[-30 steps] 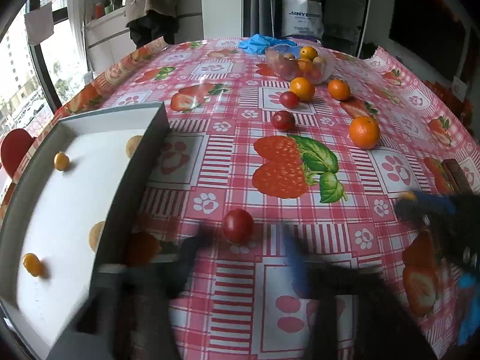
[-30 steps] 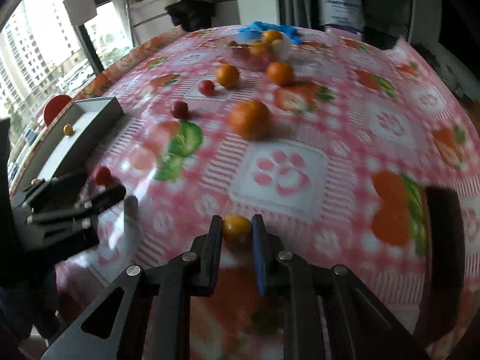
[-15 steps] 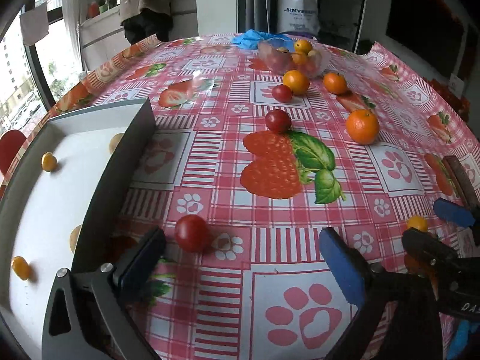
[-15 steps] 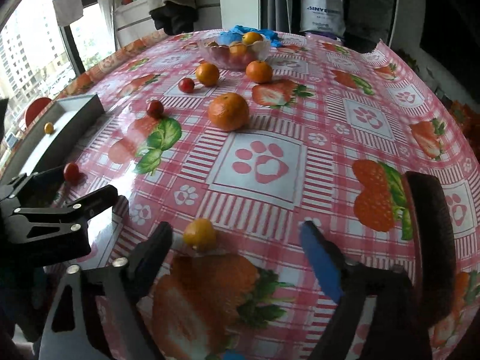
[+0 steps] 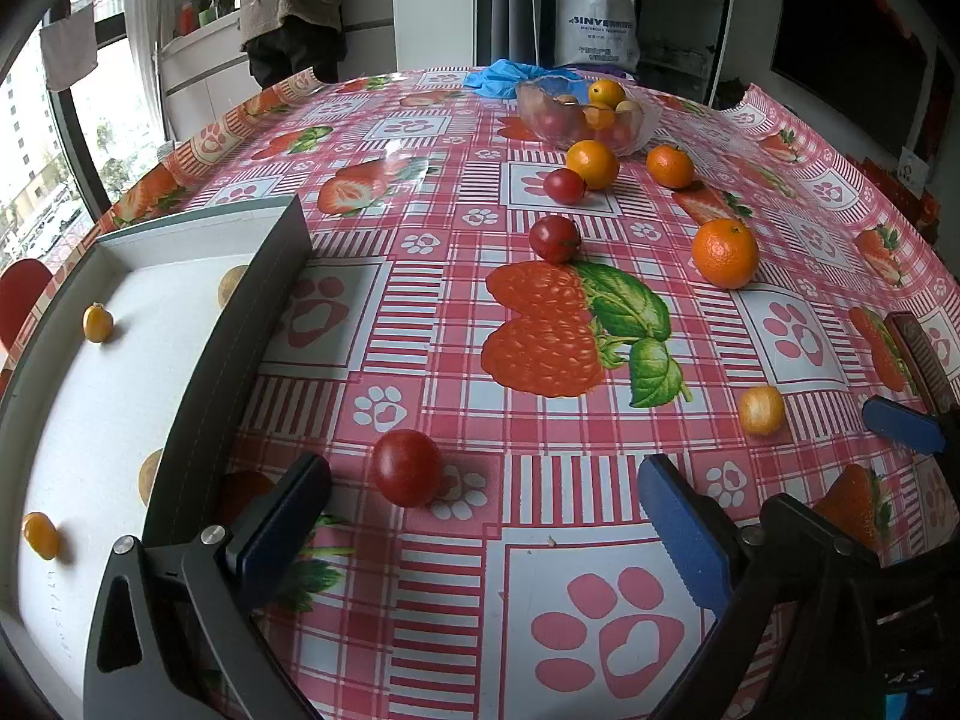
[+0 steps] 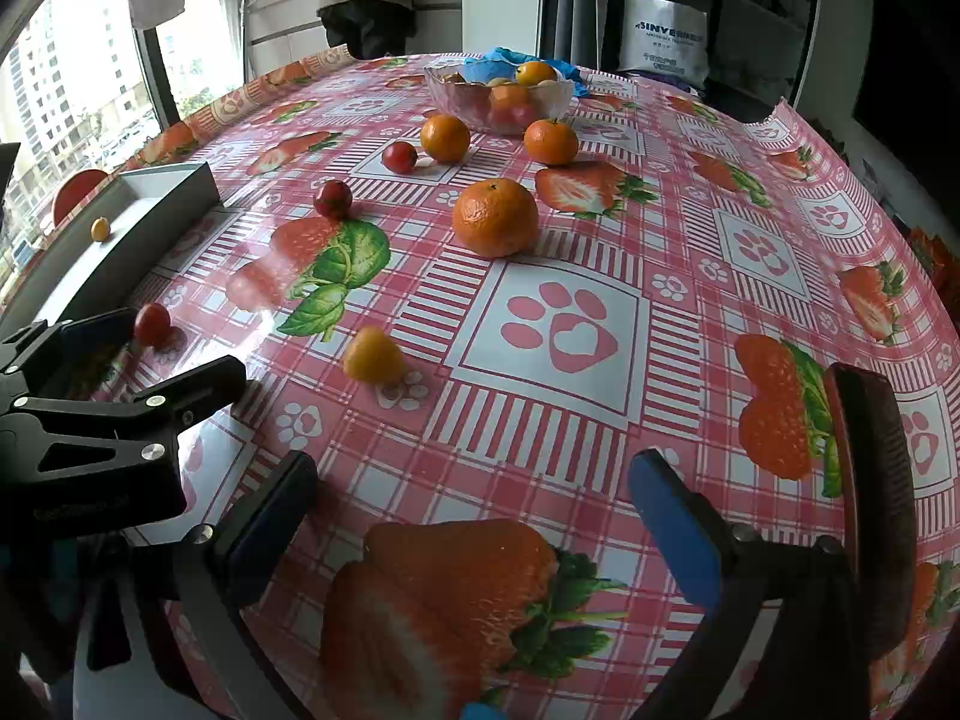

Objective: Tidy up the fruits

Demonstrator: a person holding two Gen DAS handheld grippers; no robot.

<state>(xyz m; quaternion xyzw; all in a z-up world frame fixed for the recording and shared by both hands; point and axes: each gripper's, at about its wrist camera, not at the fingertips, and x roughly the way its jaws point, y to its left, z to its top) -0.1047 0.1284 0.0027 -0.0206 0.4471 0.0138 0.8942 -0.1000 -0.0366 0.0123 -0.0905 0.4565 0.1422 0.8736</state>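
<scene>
My left gripper [image 5: 480, 516] is open and empty; a red cherry tomato [image 5: 405, 467] lies just ahead of it, near the left finger. My right gripper [image 6: 474, 510] is open and empty; a small yellow kumquat [image 6: 372, 355] lies ahead of it on the cloth, also seen in the left wrist view [image 5: 761, 410]. A grey tray [image 5: 198, 360] at left holds small yellow fruits [image 5: 98, 323]. More tomatoes [image 5: 554, 238] and oranges [image 5: 725, 253] lie further off. The left gripper shows in the right wrist view [image 6: 180, 369].
A glass bowl [image 5: 579, 114] of fruit stands at the far end with a blue glove [image 5: 498, 72] behind it. A dark object [image 6: 864, 480] lies at the right table edge. A person [image 5: 288, 6] stands beyond the table.
The right gripper opened, released the kumquat and drew back. The left gripper opened and drew back from the tomato near the tray.
</scene>
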